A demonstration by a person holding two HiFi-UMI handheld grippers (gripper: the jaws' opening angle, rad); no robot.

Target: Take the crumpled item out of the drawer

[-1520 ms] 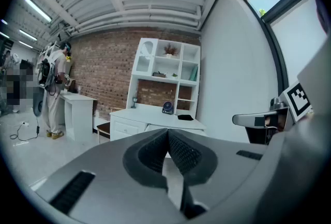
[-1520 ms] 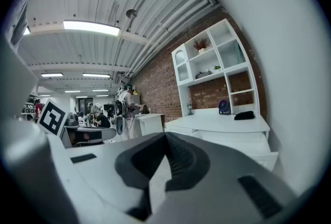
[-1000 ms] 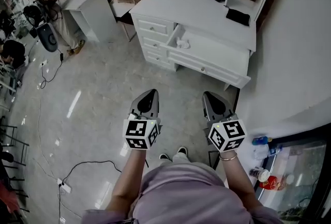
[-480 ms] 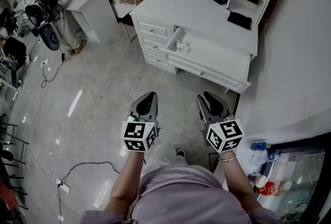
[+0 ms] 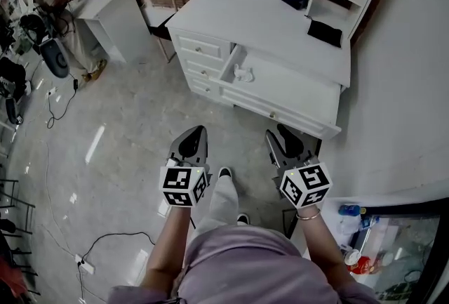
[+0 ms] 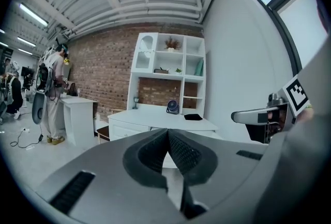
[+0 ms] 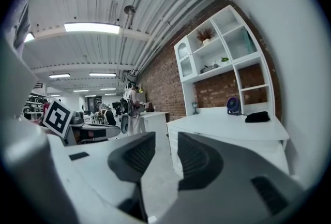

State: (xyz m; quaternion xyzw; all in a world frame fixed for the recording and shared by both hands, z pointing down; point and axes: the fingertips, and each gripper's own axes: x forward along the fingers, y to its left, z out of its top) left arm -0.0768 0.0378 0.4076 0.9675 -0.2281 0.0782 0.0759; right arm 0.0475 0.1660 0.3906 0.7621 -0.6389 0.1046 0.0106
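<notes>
Closed left tool (image 5: 196,133); right tool (image 5: 282,134) just opening, nothing between jaws; crumpled item (image 5: 243,74) in open drawer (image 5: 291,81), far from both.

This is a big open industrial hall used as a test lab, with one corner staged like a home. The ceiling (image 6: 155,0) is ribbed metal with pipes and strip lights (image 7: 92,27). The floor (image 5: 133,120) is bare polished concrete, with a cable (image 5: 123,233) and power strip (image 5: 83,267) lying loose on it. A white dresser (image 5: 266,29) and shelf unit (image 6: 168,55) stand against a brick wall (image 6: 103,70). Beside them, a person (image 6: 51,86) wearing strapped-on gear works at a small table (image 5: 105,4).
</notes>
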